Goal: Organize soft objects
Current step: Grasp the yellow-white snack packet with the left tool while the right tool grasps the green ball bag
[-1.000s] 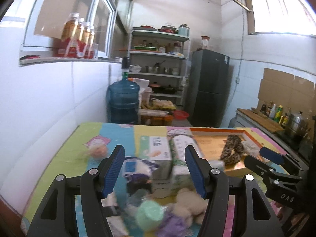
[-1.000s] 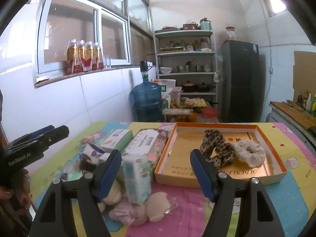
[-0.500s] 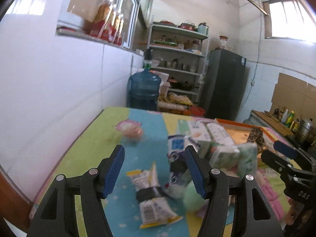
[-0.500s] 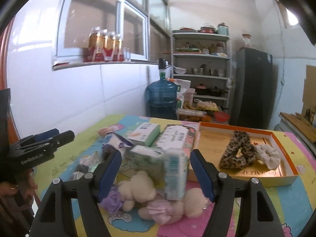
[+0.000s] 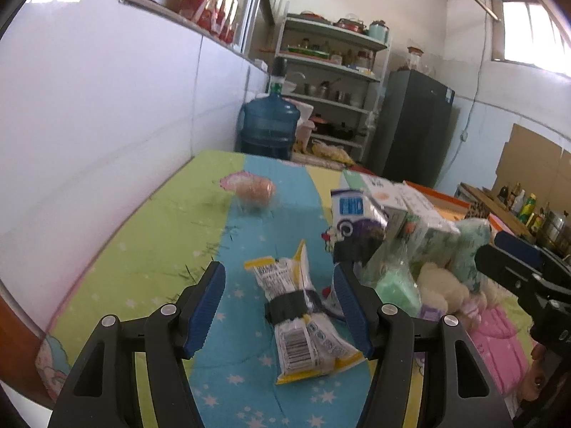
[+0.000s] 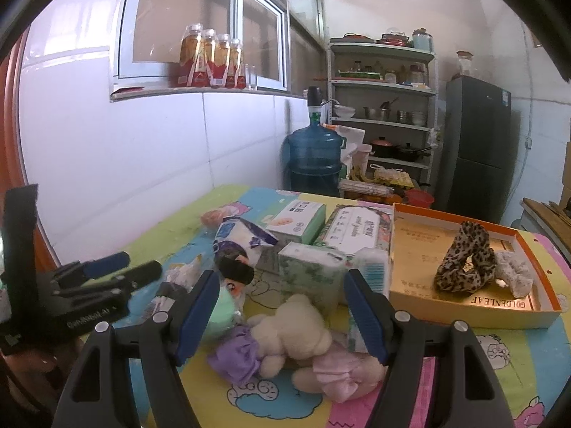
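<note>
My left gripper (image 5: 278, 285) hangs open low over the table, and a yellow-white snack packet (image 5: 299, 314) with a black band lies between its fingers, untouched. A blue-white packet (image 5: 353, 228) and a green pouch (image 5: 396, 285) lie just beyond. My right gripper (image 6: 282, 296) is open above two cream plush bears (image 6: 292, 328), one in a purple dress (image 6: 239, 353), one in pink (image 6: 339, 367). The orange box (image 6: 446, 306) at the right holds a leopard scrunchie (image 6: 464, 260) and a white scrunchie (image 6: 514, 274).
Tissue packs (image 6: 310, 271), a wipes pack (image 6: 357, 228) and a green carton (image 6: 299, 221) crowd the middle of the table (image 5: 150, 249). A white tiled wall runs along its left side. A blue water jug (image 5: 267, 125) and shelves stand behind the far edge.
My left gripper has swung left and sunk, from over the pile to over the snack packet. My right gripper has shifted left, from the box edge to over the plush bears.
</note>
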Motion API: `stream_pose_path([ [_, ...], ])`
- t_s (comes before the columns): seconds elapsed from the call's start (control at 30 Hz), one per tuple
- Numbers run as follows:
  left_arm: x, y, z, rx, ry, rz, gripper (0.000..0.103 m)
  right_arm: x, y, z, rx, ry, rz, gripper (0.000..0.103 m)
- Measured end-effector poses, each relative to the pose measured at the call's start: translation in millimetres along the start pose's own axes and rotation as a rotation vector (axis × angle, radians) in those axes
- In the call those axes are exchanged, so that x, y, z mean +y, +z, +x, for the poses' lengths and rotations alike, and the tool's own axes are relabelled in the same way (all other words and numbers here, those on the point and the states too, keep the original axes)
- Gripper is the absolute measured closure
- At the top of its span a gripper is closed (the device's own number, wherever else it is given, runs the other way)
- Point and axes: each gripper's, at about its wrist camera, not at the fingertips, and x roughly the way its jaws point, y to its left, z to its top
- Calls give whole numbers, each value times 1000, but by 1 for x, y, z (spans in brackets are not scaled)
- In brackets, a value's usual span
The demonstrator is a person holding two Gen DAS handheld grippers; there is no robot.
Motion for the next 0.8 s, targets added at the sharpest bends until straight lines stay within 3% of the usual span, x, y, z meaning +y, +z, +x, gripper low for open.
stream_pose_path([
  [0.33,5,-15,34,102,11,-26,38,3,-3,9,21,19,1,31],
  [0.7,0,-19,58,166,-47,-31,38,8,-8,17,39,71,1,31],
  [0.73,1,-19,58,164,-52,-32,39,10,-8,17,42,78,-1,31],
  [0.8,2,-19,57,153,-81,-46,53,14,-9,18,47,101,-7,31],
])
